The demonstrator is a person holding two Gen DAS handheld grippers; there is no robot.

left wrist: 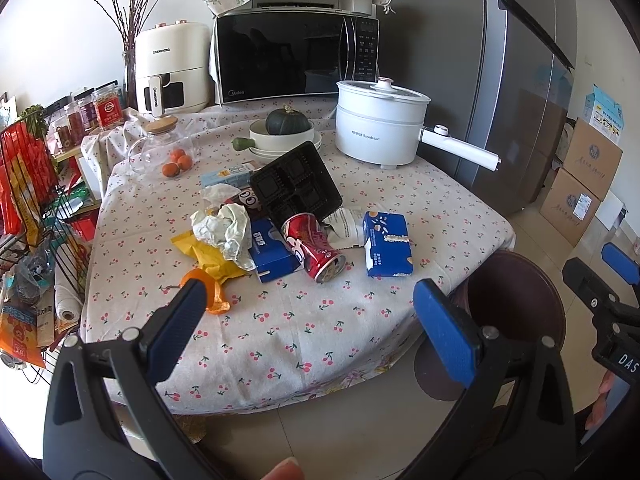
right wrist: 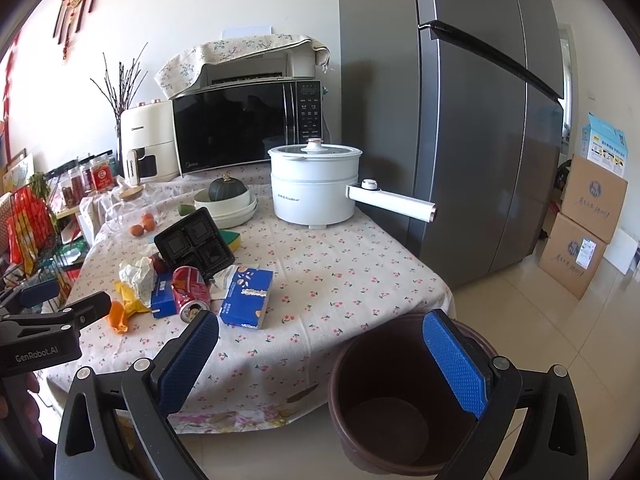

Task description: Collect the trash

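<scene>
Both hand-held grippers, left (left wrist: 312, 300) and right (right wrist: 320, 340), are spread wide, holding nothing. Trash sits mid-desk (left wrist: 304, 340): crushed red can (left wrist: 314, 250), blue cartons (left wrist: 386, 244), crumpled paper (left wrist: 222, 230), black tray (left wrist: 296, 186). Brown bin (right wrist: 404, 400) stands on the floor beside the desk.

my left hand-held gripper (left wrist: 308, 304) and my right hand-held gripper (right wrist: 320, 344) both have black frames with blue pads. the table (left wrist: 304, 336) wears a white cloth dotted with small red cherries. on it i see a red crushed can (left wrist: 316, 250), two blue boxes (left wrist: 387, 245) with white print, a black tray (left wrist: 298, 184), a yellow wrapper (left wrist: 208, 258), white crumpled paper (left wrist: 224, 228) and orange peel (left wrist: 214, 296). the bin (right wrist: 404, 400) is dark brown, the pot (right wrist: 314, 184) white, the fridge (right wrist: 460, 120) grey.
</scene>
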